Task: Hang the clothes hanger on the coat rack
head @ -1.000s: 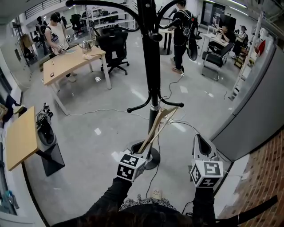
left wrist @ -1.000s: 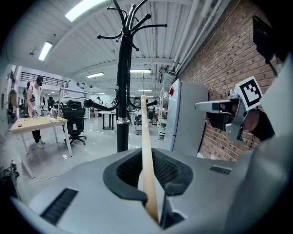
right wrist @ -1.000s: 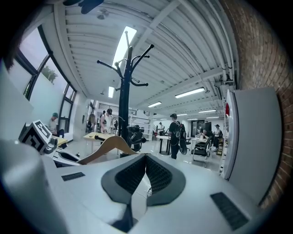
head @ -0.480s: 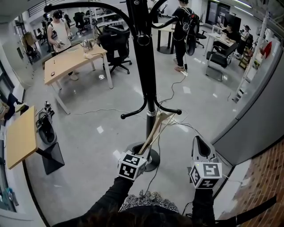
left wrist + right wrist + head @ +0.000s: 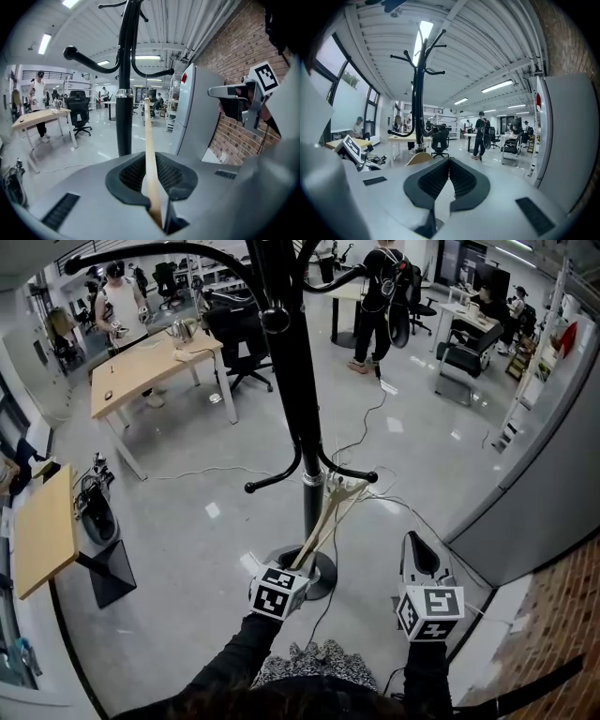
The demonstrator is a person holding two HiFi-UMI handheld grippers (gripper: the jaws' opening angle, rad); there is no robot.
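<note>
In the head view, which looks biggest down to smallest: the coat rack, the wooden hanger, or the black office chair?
1. coat rack, by far.
2-3. wooden hanger and black office chair look about alike; the chair stands farther away, so no ranking.

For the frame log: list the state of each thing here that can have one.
left gripper: shut on the wooden hanger.
wooden hanger: held, not yet hung on a hook.
right gripper: shut, empty.
coat rack: upright, visible hooks bare.
</note>
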